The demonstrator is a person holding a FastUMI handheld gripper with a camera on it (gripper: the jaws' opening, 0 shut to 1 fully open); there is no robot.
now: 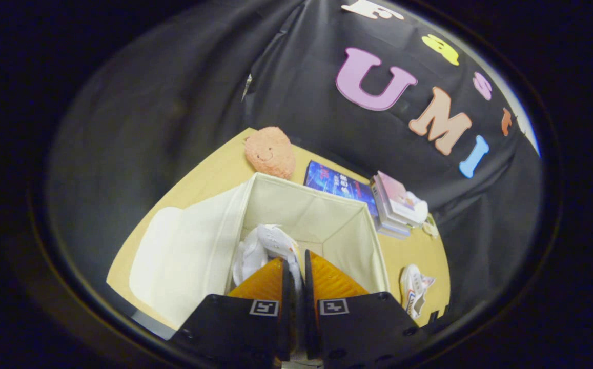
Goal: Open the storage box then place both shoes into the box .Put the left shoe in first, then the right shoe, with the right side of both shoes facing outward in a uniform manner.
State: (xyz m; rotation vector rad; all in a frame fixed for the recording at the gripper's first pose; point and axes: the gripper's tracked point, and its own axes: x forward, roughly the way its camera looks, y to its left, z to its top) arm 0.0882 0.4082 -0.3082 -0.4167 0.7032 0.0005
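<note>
An open, cream-coloured fabric storage box (306,210) stands on the pale wooden tabletop (209,174), its lid (183,256) folded out flat to one side. Inside it, against the wall nearest the lid, lies a white sneaker (265,248), just ahead of the tongs (296,259). The tongs hang above the box's mouth with their two fingers drawn almost together, only a thin slit between them, and whether they pinch any part of the white sneaker cannot be told from here. A second white sneaker with coloured trim (414,289) lies on the tabletop outside the box, on the side away from the lid, near the tabletop's edge. Beyond the box's far corner sits a round, fuzzy pink plush toy (270,151). Beside it a blue-covered book (340,184) lies flat, and next to that rises a stack of books (393,205) with a small white object on top. Black cloth closes off the booth behind them.
</note>
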